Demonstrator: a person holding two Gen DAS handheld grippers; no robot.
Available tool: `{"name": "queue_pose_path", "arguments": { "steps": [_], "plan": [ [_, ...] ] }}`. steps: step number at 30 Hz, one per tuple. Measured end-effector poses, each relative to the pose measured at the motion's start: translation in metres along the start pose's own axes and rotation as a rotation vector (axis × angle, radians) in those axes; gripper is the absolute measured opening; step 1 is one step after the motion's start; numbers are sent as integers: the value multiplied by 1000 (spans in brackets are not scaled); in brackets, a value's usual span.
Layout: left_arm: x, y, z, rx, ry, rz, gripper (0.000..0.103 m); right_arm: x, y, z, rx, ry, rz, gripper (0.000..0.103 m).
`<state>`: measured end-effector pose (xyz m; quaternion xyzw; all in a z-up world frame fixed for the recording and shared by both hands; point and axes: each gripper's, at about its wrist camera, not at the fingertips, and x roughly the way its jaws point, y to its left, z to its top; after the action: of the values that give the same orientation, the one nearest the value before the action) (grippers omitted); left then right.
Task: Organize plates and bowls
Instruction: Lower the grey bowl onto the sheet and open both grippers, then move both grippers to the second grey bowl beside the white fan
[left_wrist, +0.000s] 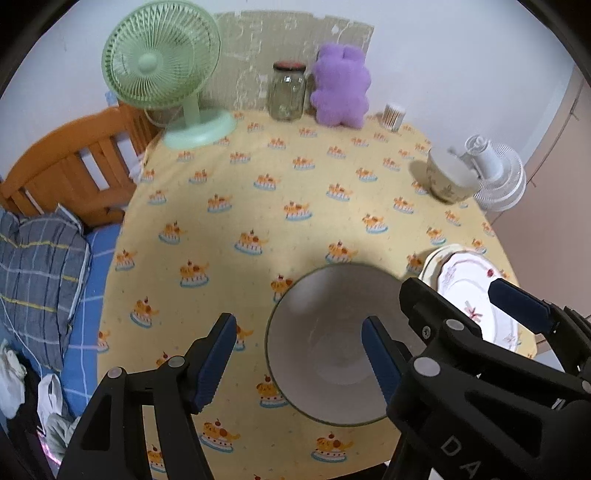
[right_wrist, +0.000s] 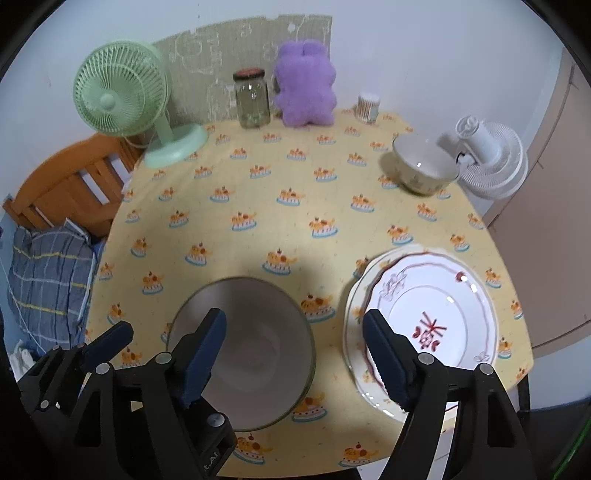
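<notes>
Sitting upright, mouth up, grey bowl (right_wrist: 242, 354) on surface (right_wrist: 295, 206); stacked plates (right_wrist: 428, 317) flat just right; left gripper (left_wrist: 299, 354) and right gripper (right_wrist: 295, 354) jaws released, empty.

Hidden behind the right finger (right_wrist: 384, 363): part of the plates' (right_wrist: 436, 314) left rim. Cut off at right by the other gripper (left_wrist: 517, 306): the plates. Blurred: small bowl (left_wrist: 448, 177).

Yellow cake-print tablecloth (right_wrist: 258, 206), white red-patterned plate (right_wrist: 436, 295), mint fan (right_wrist: 118, 92), purple plush (right_wrist: 306, 85).
</notes>
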<state>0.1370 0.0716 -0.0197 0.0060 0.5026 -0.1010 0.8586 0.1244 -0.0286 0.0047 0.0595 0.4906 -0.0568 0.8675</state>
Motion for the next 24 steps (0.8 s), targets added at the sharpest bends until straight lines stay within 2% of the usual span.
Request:
{"name": "queue_pose_path", "arguments": {
  "steps": [4, 9, 13, 18, 24],
  "plan": [
    [-12, -7, 7, 21, -46, 0, 80, -13, -5, 6, 11, -45, 7, 85],
    [-18, -21, 16, 45, -82, 15, 88, -20, -17, 14, 26, -84, 15, 85],
    [-20, -37, 24, 43, -105, 36, 88, -23, -35, 20, 47, -102, 37, 85],
    [-19, -63, 37, 6, -133, 81, 88, -24, -60, 38, 16, -131, 33, 85],
    [-12, -99, 59, -33, -154, 102, 88, -20, -95, 63, -11, -149, 61, 85]
  ]
}}
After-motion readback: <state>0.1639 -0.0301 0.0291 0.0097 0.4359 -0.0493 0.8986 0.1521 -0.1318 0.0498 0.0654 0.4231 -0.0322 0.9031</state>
